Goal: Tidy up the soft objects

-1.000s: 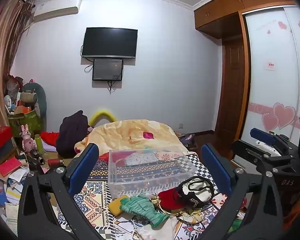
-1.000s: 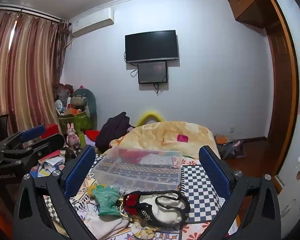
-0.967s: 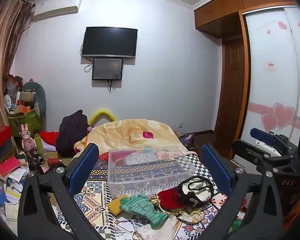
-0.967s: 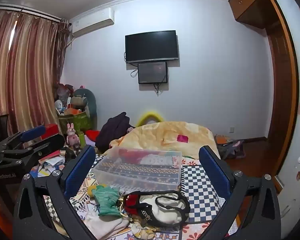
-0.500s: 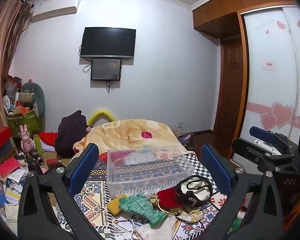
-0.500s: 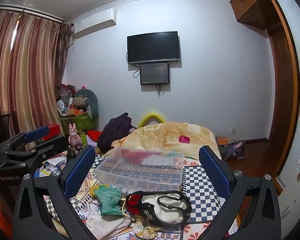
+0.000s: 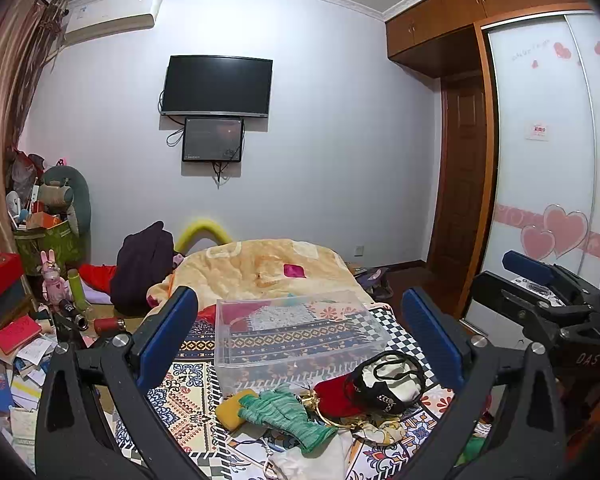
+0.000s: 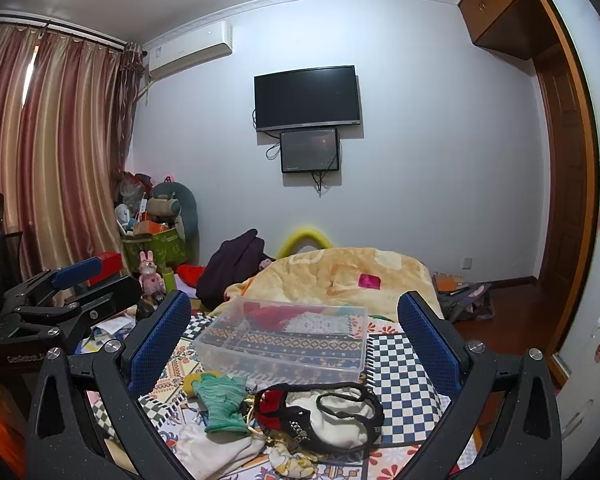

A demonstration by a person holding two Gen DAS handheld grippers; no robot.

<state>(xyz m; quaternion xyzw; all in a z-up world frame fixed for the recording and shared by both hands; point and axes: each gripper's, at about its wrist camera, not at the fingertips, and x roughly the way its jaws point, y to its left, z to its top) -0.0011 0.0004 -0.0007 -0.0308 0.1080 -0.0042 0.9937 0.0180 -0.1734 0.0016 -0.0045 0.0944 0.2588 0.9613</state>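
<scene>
Bedroom clutter spreads over a patterned bedspread (image 7: 188, 400), with a dark TV (image 7: 216, 85) on the far wall and a yellow quilt (image 7: 260, 264) heaped at the bed's far end. Both grippers hover above the near end of the bed, level and side by side. The left gripper (image 7: 300, 340) has its blue-padded fingers spread wide and holds nothing; the right gripper (image 8: 296, 340) is just as wide and empty.

A clear bin (image 7: 296, 336) sits on the bedspread, framed between the fingers in both views, well beyond the tips. Nearer and below the fingers lies the pile of soft things: a green glove (image 7: 284, 410) overlapping a yellow pad (image 7: 232, 402), a red cloth (image 7: 336, 394) and a black-and-white garment (image 7: 388, 378) touching each other, with white cloth (image 8: 208, 446) at the near edge.

Checked fabric (image 8: 404, 372) to the right of the bin lies bare. Papers and boxes (image 7: 16, 344) crowd the floor left of the bed; a wardrobe (image 7: 540, 184) stands on the right.
</scene>
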